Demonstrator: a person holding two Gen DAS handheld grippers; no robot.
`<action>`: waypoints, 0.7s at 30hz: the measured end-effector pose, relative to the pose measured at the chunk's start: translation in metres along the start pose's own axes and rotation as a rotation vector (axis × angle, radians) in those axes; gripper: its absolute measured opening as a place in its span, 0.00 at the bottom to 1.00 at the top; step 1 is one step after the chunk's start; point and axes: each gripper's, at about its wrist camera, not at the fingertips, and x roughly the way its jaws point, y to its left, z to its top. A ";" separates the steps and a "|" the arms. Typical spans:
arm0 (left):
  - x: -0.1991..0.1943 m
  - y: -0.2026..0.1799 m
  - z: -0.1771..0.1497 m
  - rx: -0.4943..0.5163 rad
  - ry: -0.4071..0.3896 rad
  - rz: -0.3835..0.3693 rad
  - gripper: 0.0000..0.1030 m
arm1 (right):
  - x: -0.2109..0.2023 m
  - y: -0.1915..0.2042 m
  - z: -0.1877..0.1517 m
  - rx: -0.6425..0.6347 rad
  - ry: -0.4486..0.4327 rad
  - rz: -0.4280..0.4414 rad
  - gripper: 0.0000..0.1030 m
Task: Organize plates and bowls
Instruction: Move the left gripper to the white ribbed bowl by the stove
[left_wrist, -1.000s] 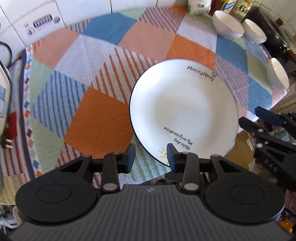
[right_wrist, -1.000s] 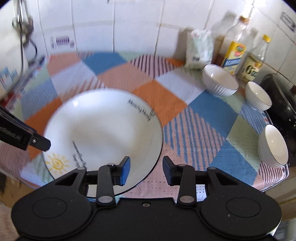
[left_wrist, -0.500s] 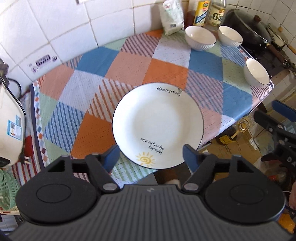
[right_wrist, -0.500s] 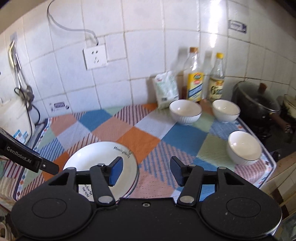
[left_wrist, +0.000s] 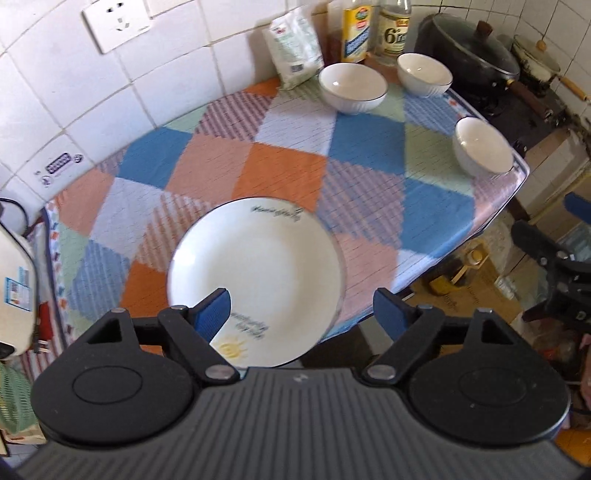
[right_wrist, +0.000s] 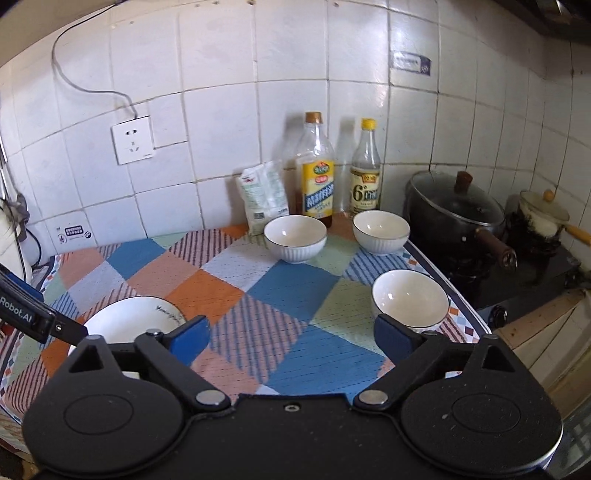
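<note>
Worktop (left_wrist: 436, 206), under a patchwork cloth, carries all the crockery. Plate (left_wrist: 255, 273) lies flat on it just ahead of the left claw (left_wrist: 301, 314), under and between its fingers, not touched. Three bowls stand apart: one (right_wrist: 410, 299) just ahead of the right claw (right_wrist: 291, 339), beside its right finger; one (right_wrist: 295, 238) and another (right_wrist: 381, 232) well ahead, at the back by the bottles. Both claws: jaws opening, already wide, nothing gripped; no pad presses on anything. Judgement: plate looks placed and let go, bowls not yet gathered, so the step in hand is the change-over from plate to bowls. Next move likely calls for the right claw to drop onto the near bowl's rim, one finger inside, one outside, then close and carry it to another bowl for nesting.
</note>
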 end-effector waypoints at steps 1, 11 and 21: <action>0.002 -0.006 0.004 -0.005 -0.004 -0.005 0.82 | 0.004 -0.007 0.000 0.004 0.003 0.001 0.95; 0.027 -0.072 0.040 -0.028 -0.016 0.006 0.82 | 0.048 -0.064 0.003 -0.086 0.046 0.014 0.96; 0.072 -0.131 0.070 -0.098 0.005 -0.002 0.82 | 0.105 -0.124 -0.008 -0.129 0.096 0.041 0.96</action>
